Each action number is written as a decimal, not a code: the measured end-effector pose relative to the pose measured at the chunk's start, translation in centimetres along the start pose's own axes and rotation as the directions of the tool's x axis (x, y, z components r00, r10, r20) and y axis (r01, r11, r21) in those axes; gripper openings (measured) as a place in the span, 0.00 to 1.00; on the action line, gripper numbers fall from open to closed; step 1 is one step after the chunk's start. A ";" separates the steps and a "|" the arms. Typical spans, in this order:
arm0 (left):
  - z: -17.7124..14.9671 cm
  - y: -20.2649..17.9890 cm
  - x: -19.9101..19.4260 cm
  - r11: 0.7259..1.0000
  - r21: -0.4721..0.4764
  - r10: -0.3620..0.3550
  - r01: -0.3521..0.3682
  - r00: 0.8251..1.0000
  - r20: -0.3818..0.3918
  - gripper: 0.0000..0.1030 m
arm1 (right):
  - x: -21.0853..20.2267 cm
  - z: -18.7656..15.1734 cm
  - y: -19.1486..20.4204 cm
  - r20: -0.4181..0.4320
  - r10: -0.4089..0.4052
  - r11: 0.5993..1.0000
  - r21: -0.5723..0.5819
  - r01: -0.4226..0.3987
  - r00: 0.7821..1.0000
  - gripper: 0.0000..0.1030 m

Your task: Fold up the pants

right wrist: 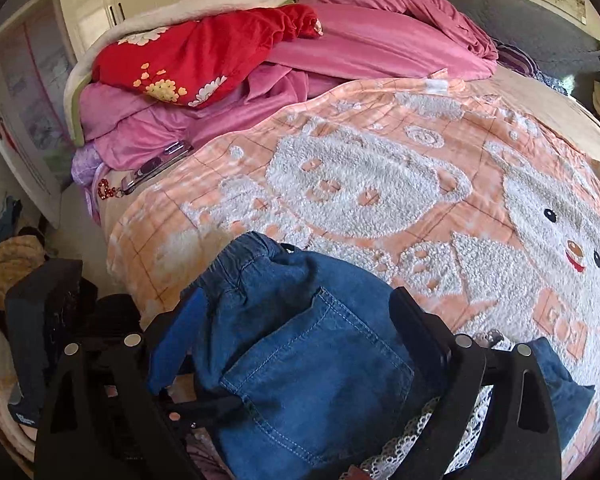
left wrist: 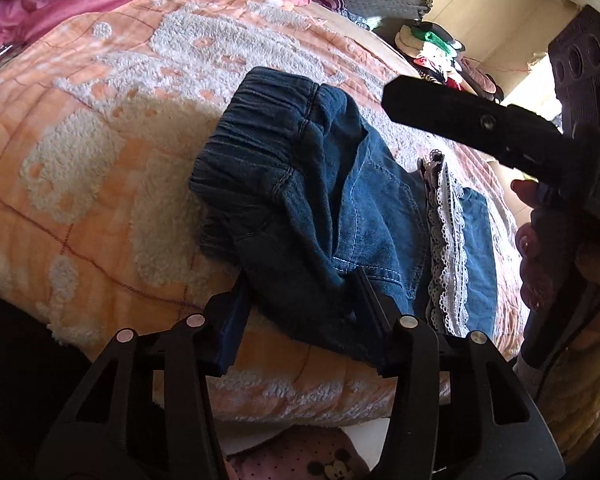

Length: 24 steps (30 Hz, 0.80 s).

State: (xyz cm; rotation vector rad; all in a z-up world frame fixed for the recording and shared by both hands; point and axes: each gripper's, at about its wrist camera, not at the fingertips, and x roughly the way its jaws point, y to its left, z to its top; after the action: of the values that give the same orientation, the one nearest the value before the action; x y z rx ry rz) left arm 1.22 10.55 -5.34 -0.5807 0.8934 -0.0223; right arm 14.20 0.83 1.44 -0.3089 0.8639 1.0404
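At the far left of the bed, a crumpled pink sheet [right wrist: 364, 44] lies heaped beyond the peach fleece blanket with white bear pattern [right wrist: 380, 184]. The dark blue denim pants with elastic waistband and lace-trimmed hems [left wrist: 300, 200] sit bunched at the blanket's near edge, waistband to the left, hems to the right. The left hand-held gripper [left wrist: 304, 320] has its jaws spread wide around the near denim, clamping nothing. The right hand-held gripper [right wrist: 296, 344] likewise straddles the back-pocket panel with jaws apart. Risk: with neither gripper closed, the loosely mounded layers could slump or slide off the near edge, and a shallow pinch might catch only the top layer.
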 end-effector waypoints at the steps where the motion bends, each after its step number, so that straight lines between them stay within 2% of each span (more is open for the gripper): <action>1: 0.0 0.0 0.1 1.000 0.001 -0.001 0.001 1.000 -0.001 0.41 | 0.5 0.3 0.0 -0.010 0.007 1.000 -0.006 -0.007 1.000 0.89; 6: -0.1 0.2 0.3 1.000 -0.004 -0.010 0.010 1.000 -0.006 0.41 | 3.1 1.5 0.6 -0.054 0.021 0.999 -0.049 -0.024 0.998 0.89; 12: 0.2 0.4 0.5 1.000 -0.009 -0.014 0.014 1.000 -0.004 0.41 | 6.4 2.5 0.9 -0.124 0.086 0.995 -0.048 -0.093 0.989 0.89; 15: 0.3 0.7 0.6 1.000 -0.016 -0.021 0.021 1.000 -0.003 0.41 | 7.7 2.5 1.0 -0.163 0.090 0.993 -0.062 -0.101 0.983 0.89; 18: 0.6 0.8 0.9 0.999 -0.025 -0.028 0.028 1.000 -0.004 0.41 | 9.0 1.7 0.5 -0.194 0.129 0.990 -0.039 -0.139 0.972 0.87; 20: 0.6 0.9 0.9 0.999 -0.031 -0.032 0.032 0.999 -0.002 0.42 | 9.5 1.2 0.0 -0.202 0.164 0.985 -0.008 -0.170 0.965 0.67; 22: 0.7 0.9 0.9 0.998 -0.037 -0.042 0.043 0.999 0.002 0.46 | 9.1 0.9 0.0 -0.179 0.211 0.977 -0.001 -0.215 0.961 0.54; 24: 0.7 1.0 0.7 0.998 -0.044 -0.055 0.055 0.998 0.005 0.49 | 8.0 0.8 -0.1 -0.151 0.213 0.976 -0.005 -0.216 0.965 0.48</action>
State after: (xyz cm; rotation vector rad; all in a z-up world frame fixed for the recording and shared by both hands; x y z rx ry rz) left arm 2.02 11.55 -6.01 -0.6465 0.8754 -0.0508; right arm 16.45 6.29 -4.08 -0.3198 1.0388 1.2398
